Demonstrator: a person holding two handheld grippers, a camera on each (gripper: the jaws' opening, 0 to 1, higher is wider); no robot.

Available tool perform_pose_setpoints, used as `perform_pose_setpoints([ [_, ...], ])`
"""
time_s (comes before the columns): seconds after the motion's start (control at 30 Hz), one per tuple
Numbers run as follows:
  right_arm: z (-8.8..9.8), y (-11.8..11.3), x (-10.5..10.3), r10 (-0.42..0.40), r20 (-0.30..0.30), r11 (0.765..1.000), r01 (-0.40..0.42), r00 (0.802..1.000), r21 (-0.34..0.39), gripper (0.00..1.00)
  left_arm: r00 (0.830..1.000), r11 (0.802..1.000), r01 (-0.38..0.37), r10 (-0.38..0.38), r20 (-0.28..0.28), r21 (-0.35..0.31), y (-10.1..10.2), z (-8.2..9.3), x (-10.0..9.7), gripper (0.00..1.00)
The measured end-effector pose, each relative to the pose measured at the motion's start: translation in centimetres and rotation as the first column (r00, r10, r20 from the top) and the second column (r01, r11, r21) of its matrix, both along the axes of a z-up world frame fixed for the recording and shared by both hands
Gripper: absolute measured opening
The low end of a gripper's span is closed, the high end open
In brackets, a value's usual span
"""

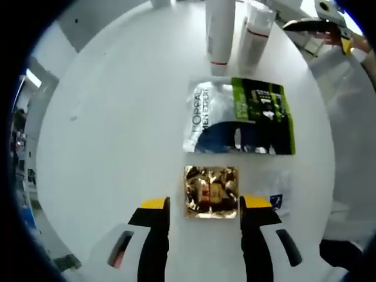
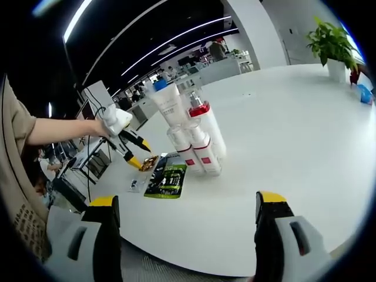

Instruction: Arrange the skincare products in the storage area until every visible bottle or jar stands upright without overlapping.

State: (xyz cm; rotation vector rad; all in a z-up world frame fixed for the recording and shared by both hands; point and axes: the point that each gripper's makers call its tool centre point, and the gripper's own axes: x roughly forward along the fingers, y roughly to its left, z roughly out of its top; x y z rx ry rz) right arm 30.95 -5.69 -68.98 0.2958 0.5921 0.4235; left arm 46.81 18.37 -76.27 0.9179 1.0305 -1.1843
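A gold foil sachet (image 1: 211,191) lies flat on the white table (image 1: 117,129), right between the tips of my open left gripper (image 1: 204,205). Beyond it lies a silver, green and black sachet (image 1: 239,116). Past that stand white bottles (image 1: 220,29) with red bands. In the right gripper view the same bottles (image 2: 202,147) and a white tube (image 2: 169,103) stand upright in a tight cluster. The green sachet (image 2: 167,179) and gold sachet (image 2: 148,163) lie to their left, with the left gripper (image 2: 140,155) over the gold one. My right gripper (image 2: 188,202) is open and holds nothing, well back from the table edge.
A small clear sachet (image 1: 275,200) with a blue mark lies beside the gold one. A person's hand (image 2: 114,120) holds the left gripper. A potted plant (image 2: 332,41) stands at the table's far right. Desks and monitors fill the room behind.
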Motion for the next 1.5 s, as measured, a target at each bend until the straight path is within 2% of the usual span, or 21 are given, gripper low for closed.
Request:
perform_pose_setpoints([
  [0.13, 0.0, 0.1, 0.0, 0.005, 0.000, 1.000, -0.005, 1.000, -0.001, 0.96, 0.997, 0.995, -0.076, 0.076, -0.004, -0.063, -0.3, 1.0, 0.1, 0.49],
  [0.2, 0.0, 0.2, 0.0, 0.010, 0.000, 1.000, -0.010, 1.000, 0.001, 0.96, 0.991, 0.986, -0.133, 0.133, -0.005, -0.101, -0.4, 1.6, 0.3, 0.50],
  [0.33, 0.0, 0.2, 0.0, 0.016, 0.000, 1.000, -0.016, 1.000, 0.000, 0.96, 0.968, 0.952, -0.248, 0.249, -0.018, -0.180, -0.3, 2.6, 0.4, 0.58],
  [0.43, 0.0, 0.4, -0.1, 0.024, 0.000, 1.000, -0.024, 1.000, 0.004, 0.96, 0.941, 0.909, -0.335, 0.337, -0.035, -0.250, 0.1, 3.6, 0.2, 0.64],
  [0.5, 0.1, 0.5, -0.1, 0.031, 0.001, 0.999, -0.031, 1.000, 0.009, 0.96, 0.930, 0.892, -0.362, 0.365, -0.039, -0.271, 0.5, 4.0, -0.1, 0.65],
  [0.6, 0.0, 0.7, -0.2, 0.041, 0.000, 0.999, -0.041, 0.999, 0.010, 0.96, 0.926, 0.889, -0.371, 0.376, -0.035, -0.269, 1.5, 4.3, -1.3, 0.68],
  [0.67, -0.1, 0.9, -0.3, 0.051, -0.002, 0.999, -0.051, 0.999, 0.008, 0.96, 0.917, 0.875, -0.391, 0.397, -0.038, -0.284, 1.8, 4.6, -2.1, 0.72],
  [0.73, -0.1, 1.0, -0.3, 0.059, -0.001, 0.998, -0.059, 0.998, 0.005, 0.96, 0.908, 0.860, -0.410, 0.418, -0.041, -0.305, 2.1, 4.9, -2.7, 0.74],
  [0.8, -0.1, 1.2, -0.4, 0.071, 0.000, 0.997, -0.071, 0.997, -0.004, 0.96, 0.886, 0.828, -0.452, 0.459, -0.061, -0.331, 2.5, 5.1, -3.7, 0.76],
  [0.83, -0.1, 1.2, -0.5, 0.075, 0.001, 0.997, -0.075, 0.997, -0.006, 0.96, 0.885, 0.823, -0.455, 0.459, -0.076, -0.340, 2.4, 5.2, -4.2, 0.78],
  [0.9, -0.1, 1.4, -0.5, 0.084, 0.003, 0.996, -0.084, 0.996, -0.008, 0.96, 0.868, 0.787, -0.489, 0.482, -0.118, -0.377, 2.2, 5.5, -5.3, 0.84],
  [1.0, 0.0, 1.5, -0.6, 0.093, 0.005, 0.996, -0.093, 0.996, -0.010, 0.95, 0.854, 0.757, -0.507, 0.505, -0.124, -0.412, 2.3, 6.0, -6.5, 0.87],
  [1.07, 0.0, 1.6, -0.7, 0.096, 0.006, 0.995, -0.096, 0.995, -0.008, 0.95, 0.828, 0.712, -0.538, 0.548, -0.124, -0.451, 2.4, 6.5, -6.9, 0.89],
  [1.1, 0.1, 1.6, -0.7, 0.097, 0.007, 0.995, -0.097, 0.995, -0.007, 0.95, 0.806, 0.675, -0.561, 0.578, -0.129, -0.480, 2.4, 6.9, -7.1, 0.91],
  [1.13, 0.1, 1.7, -0.7, 0.098, 0.008, 0.995, -0.098, 0.995, -0.006, 0.95, 0.793, 0.651, -0.573, 0.593, -0.137, -0.498, 2.3, 7.1, -7.3, 0.92],
  [1.23, 0.1, 1.7, -0.8, 0.101, 0.011, 0.995, -0.101, 0.995, -0.005, 0.95, 0.766, 0.603, -0.593, 0.627, -0.142, -0.535, 2.4, 7.5, -8.3, 0.94],
  [1.27, 0.1, 1.8, -0.8, 0.101, 0.011, 0.995, -0.101, 0.995, -0.005, 0.95, 0.763, 0.599, -0.595, 0.631, -0.142, -0.536, 2.4, 7.5, -8.4, 0.94],
  [1.33, 0.2, 1.8, -0.8, 0.105, 0.013, 0.994, -0.105, 0.994, -0.004, 0.95, 0.729, 0.565, -0.618, 0.672, -0.131, -0.547, 2.9, 7.6, -9.0, 0.95],
  [1.4, 0.2, 1.9, -0.8, 0.108, 0.015, 0.994, -0.108, 0.994, -0.004, 0.95, 0.709, 0.535, -0.624, 0.694, -0.125, -0.569, 3.0, 7.9, -9.6, 0.95],
  [1.47, 0.3, 2.0, -0.9, 0.112, 0.015, 0.994, -0.112, 0.994, -0.004, 0.95, 0.660, 0.479, -0.641, 0.743, -0.113, -0.599, 3.4, 8.3, -9.9, 0.96],
  [1.5, 0.2, 2.1, -0.9, 0.114, 0.015, 0.993, -0.114, 0.993, -0.004, 0.95, 0.635, 0.442, -0.648, 0.763, -0.121, -0.620, 3.5, 8.5, -10.1, 0.96],
])
